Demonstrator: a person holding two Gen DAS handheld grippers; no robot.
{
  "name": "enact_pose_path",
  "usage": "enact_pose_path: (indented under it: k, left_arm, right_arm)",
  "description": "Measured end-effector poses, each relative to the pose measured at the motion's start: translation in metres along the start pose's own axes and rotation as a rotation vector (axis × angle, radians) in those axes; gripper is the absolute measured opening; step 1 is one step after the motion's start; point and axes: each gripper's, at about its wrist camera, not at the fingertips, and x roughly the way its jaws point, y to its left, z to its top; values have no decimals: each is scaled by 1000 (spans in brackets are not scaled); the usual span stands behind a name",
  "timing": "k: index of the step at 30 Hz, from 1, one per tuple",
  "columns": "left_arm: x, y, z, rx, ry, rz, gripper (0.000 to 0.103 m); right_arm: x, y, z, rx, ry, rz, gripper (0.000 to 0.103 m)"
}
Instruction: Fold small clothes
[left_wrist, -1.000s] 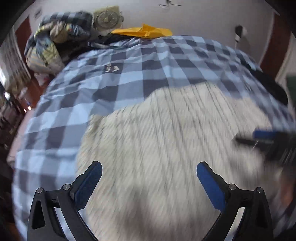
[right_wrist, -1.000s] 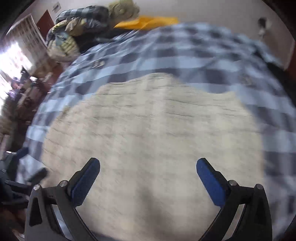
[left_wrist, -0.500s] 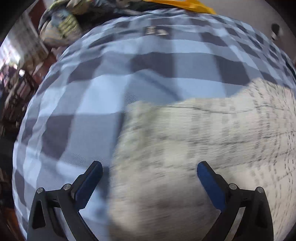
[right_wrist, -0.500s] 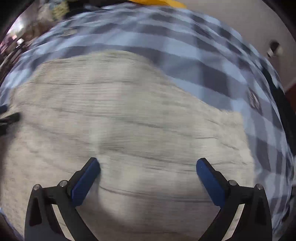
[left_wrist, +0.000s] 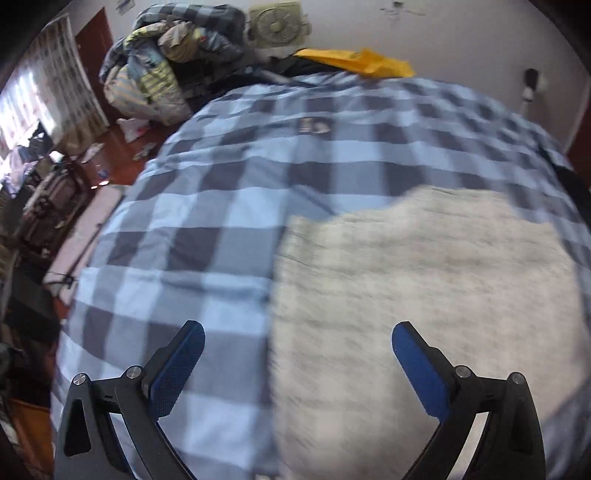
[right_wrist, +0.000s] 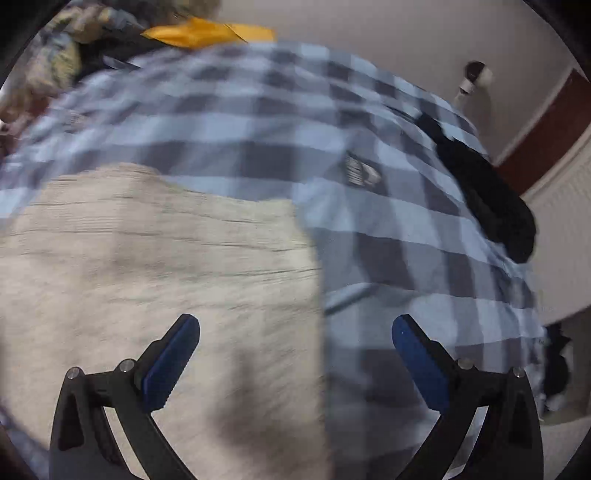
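Two pairs of tongs hung over a bed, and both were spread wide with nothing between their blue pads. The left tongs (left_wrist: 297, 356) hovered above the left edge of a cream knitted garment (left_wrist: 424, 288). The right tongs (right_wrist: 295, 350) hovered above its right edge.

The cream knitted garment lay flat on the blue checked bedcover (left_wrist: 221, 206), near the front of the bed. It was spread out and not folded yet. Its far edge had a step in it, so one part reached farther back than the other. The pictures were blurry, so I could not tell if it was a top or something else.

It looked soft and floppy, and probably light. A knit like that would likely sag and stretch when lifted, and it would not hold its shape. It did not look slippery, so the pads should grip it well. It would not break.

The best places to hold looked like the two near corners, one for each pair of tongs. Pinching right at the edge would help catch only the knit and not the bedcover below.

A black cloth (right_wrist: 491, 199) lay at the right side of the bed. A pile of bedding (left_wrist: 166, 66) and a yellow thing (left_wrist: 362, 62) sat at the far end.
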Motion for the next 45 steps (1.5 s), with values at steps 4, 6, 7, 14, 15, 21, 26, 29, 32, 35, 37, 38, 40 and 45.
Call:
enact_pose_path:
  k: [4,6,7,14,15,21,26,29,32,35,37,38,40,45]
  left_arm:
    - [5,-43,-31,55,34,-67,103]
    - [20,-59,-46,91,69,-45,103]
    - [24,-65,-54,106,81,-29,103]
    - [60,-45,-92,118,106,80,103]
    - [62,-32,-94,79,109,33,103]
    - [65,19,-92,-107,190,-108,103]
    - [40,12,-89,-5,136,37,103]
    - [27,14,-89,6,124,83,103]
    - [14,15,-90,-19,109,106,103]
    - [3,12,-85,-38,85,72,103]
    - [-2,8,-78,-30,65,57,103]
    - [-4,4,-77,-20,58,53,103]
    - [-4,-3,-72,4,46,51,103]
    - [4,2,-67,33,47,49,103]
  right_arm:
    - [-10,66,-17,-52,1,175,102]
    - [3,96,-24,-123,17,192,102]
    - [9,114,-30,-174,18,168,102]
    - [70,149,-73,-402,71,-41,101]
    - [72,139,-73,-402,66,-45,102]
    - [103,21,-65,-163,182,-40,102]
    - [119,-60,-67,111,247,125,102]
    - [118,-73,-65,112,244,110,102]
    - [103,-63,-58,41,211,11,102]
    - [83,-58,-39,29,142,-62,102]
    - [69,-55,-28,75,108,2,102]
    - [63,-53,-22,109,89,49,102]
    - [52,-37,-25,139,59,100,102]
    - [45,-26,-41,153,-36,32,102]
